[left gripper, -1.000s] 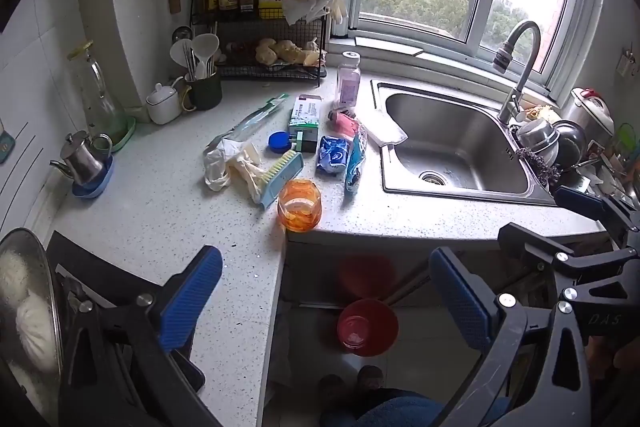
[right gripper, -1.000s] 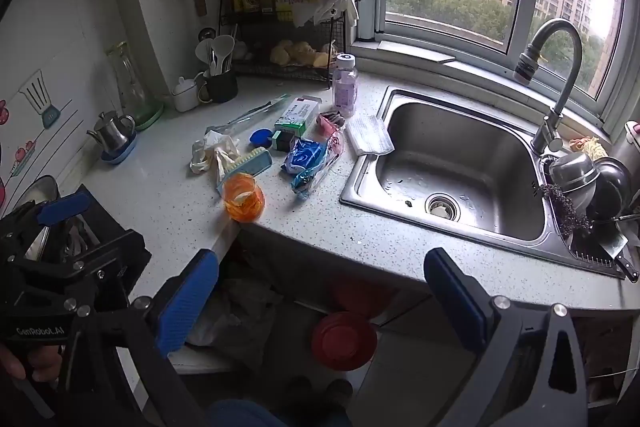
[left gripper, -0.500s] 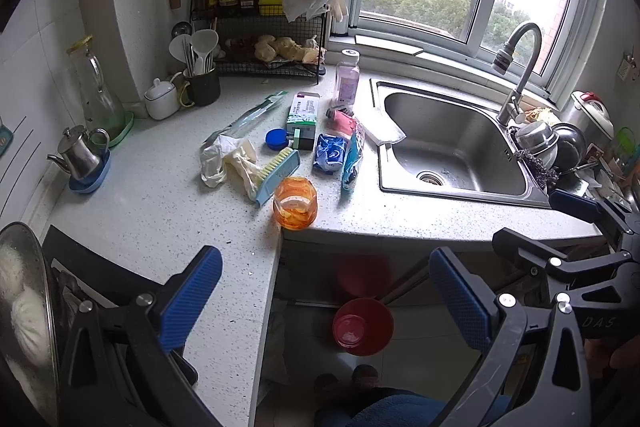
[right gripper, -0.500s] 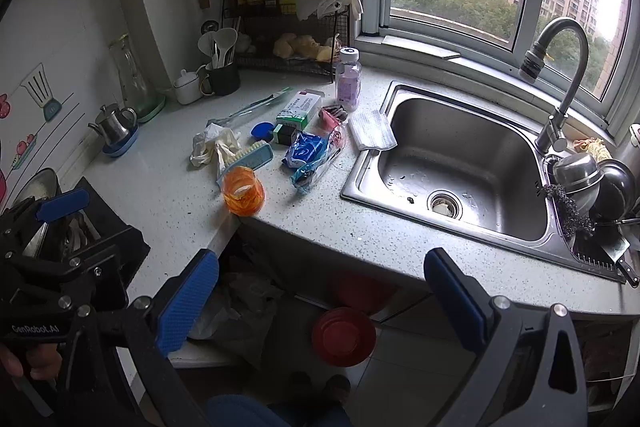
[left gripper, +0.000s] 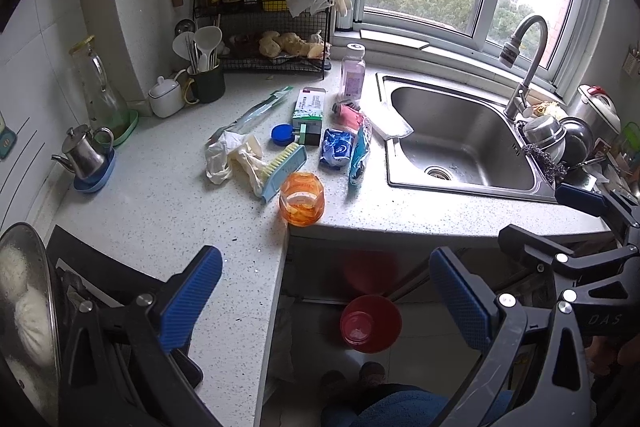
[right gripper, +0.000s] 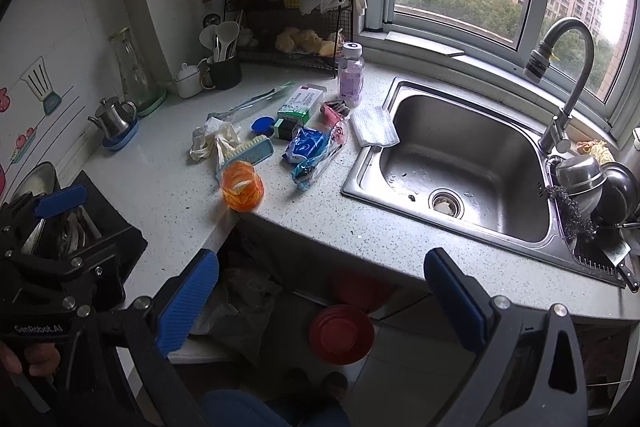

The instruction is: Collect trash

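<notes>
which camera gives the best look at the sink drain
The right wrist view. It looks down into the sink, so the drain shows whole, with something pale in its strainer. In the left wrist view the drain is smaller, flatter and seen at a shallow angle.

Left gripper [left gripper: 320, 295]: black angular frame with silver screws; blue ribbed pads on its fingers [left gripper: 188, 301]; right gripper [right gripper: 320, 299] identical; "GenRobot.AI" lettering at lower left; blue trousers and dark shoes [right gripper: 312, 381] at bottom centre.

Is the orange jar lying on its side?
No, the orange jar stands upright at the counter corner, open mouth facing up.
</notes>
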